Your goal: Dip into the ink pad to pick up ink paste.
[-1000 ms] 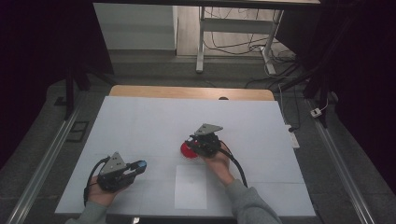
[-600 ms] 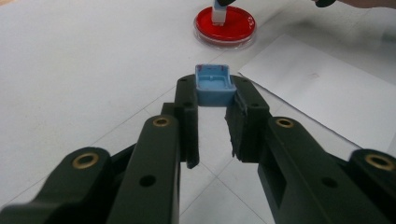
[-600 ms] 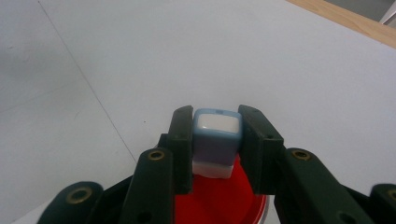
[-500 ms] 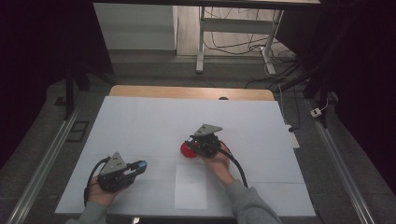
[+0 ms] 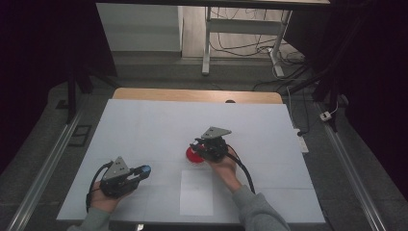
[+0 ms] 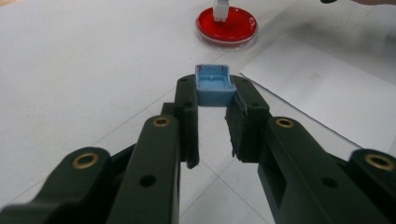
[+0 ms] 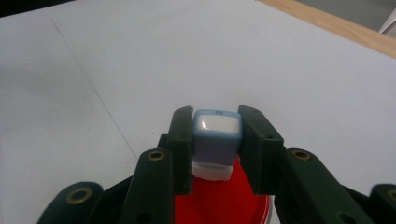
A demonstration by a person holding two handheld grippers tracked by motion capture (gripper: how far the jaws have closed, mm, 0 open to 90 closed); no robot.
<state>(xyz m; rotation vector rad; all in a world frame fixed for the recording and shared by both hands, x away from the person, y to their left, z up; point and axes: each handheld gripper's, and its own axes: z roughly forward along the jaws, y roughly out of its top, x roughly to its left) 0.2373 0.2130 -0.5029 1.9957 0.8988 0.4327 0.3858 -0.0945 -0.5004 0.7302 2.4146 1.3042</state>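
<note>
The right gripper (image 7: 215,140) clamps a stamp (image 7: 215,135) upright directly over the red ink pad (image 5: 193,155), while the left gripper (image 6: 215,100), farther off, pinches its blue cap (image 6: 214,85).

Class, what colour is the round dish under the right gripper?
The dish is red with a clear rim, best seen in the left gripper view, beneath the right gripper.
</note>
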